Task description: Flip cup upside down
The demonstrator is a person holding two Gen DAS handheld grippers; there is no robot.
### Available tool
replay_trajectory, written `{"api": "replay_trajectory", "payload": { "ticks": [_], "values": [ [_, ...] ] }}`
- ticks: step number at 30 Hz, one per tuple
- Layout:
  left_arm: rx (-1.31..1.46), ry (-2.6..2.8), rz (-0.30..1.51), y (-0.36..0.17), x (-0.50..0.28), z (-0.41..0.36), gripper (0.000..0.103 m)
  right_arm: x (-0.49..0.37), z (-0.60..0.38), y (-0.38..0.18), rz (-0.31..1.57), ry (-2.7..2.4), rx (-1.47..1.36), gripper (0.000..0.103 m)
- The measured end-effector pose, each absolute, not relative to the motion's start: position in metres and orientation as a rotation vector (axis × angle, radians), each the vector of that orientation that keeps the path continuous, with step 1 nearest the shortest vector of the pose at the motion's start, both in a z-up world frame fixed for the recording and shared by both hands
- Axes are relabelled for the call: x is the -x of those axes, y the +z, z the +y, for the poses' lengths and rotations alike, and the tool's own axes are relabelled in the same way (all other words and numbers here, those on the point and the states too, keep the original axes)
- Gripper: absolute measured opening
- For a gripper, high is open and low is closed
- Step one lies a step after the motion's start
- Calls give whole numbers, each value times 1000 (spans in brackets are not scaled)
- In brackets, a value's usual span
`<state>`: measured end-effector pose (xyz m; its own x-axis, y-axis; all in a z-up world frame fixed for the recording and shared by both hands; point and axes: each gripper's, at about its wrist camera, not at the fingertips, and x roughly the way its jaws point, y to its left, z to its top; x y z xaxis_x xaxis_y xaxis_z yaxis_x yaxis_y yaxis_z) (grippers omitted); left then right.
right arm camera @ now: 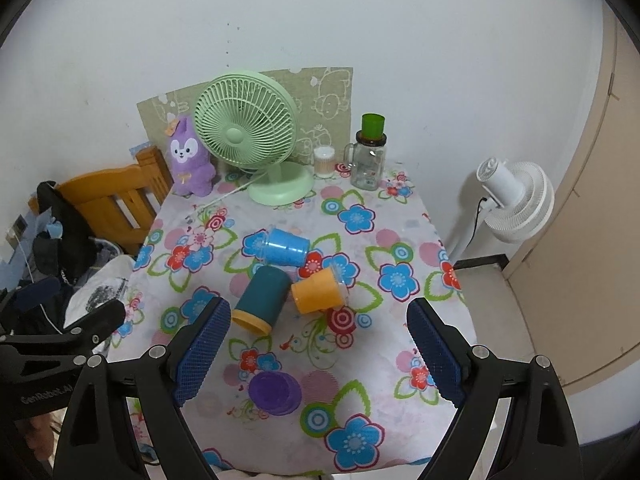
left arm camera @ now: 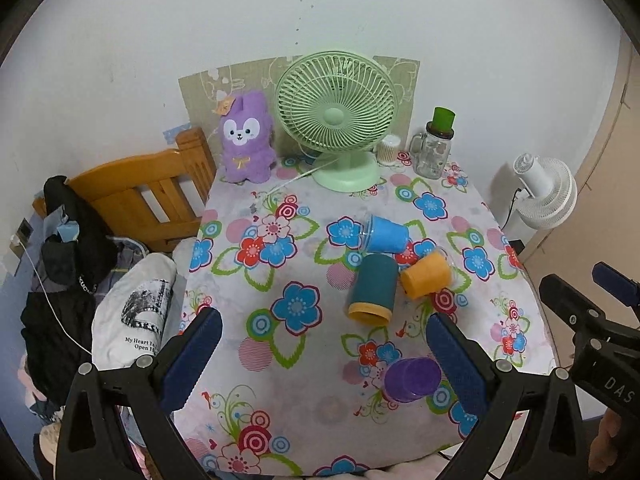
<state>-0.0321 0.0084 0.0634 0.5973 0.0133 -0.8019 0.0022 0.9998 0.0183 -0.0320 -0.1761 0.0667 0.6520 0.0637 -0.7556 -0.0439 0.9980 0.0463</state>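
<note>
Several cups sit on the flowered tablecloth [left arm camera: 304,412]. A light blue cup [left arm camera: 386,234] [right arm camera: 286,246], a teal cup with a yellow rim [left arm camera: 372,290] [right arm camera: 262,294] and an orange cup [left arm camera: 426,274] [right arm camera: 318,290] lie on their sides near the middle. A purple cup [left arm camera: 412,378] [right arm camera: 274,392] stands upside down near the front. My left gripper [left arm camera: 324,354] is open and empty, above the table's front, with the purple cup by its right finger. My right gripper [right arm camera: 318,354] is open and empty, above the purple cup.
At the back stand a green desk fan [left arm camera: 338,120], a purple plush toy [left arm camera: 246,140], a glass jar with a green cup on top [left arm camera: 434,148] and a small container [left arm camera: 388,150]. A wooden chair [left arm camera: 140,196] is left, a white fan [left arm camera: 546,190] right.
</note>
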Motion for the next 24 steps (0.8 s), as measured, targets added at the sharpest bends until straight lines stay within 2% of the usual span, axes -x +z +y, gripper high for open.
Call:
{"api": "replay_trajectory", "payload": {
  "ticks": [24],
  "values": [
    [-8,-4,953,62,34,9,103,35,-173,67,869,64,1,92]
  ]
}}
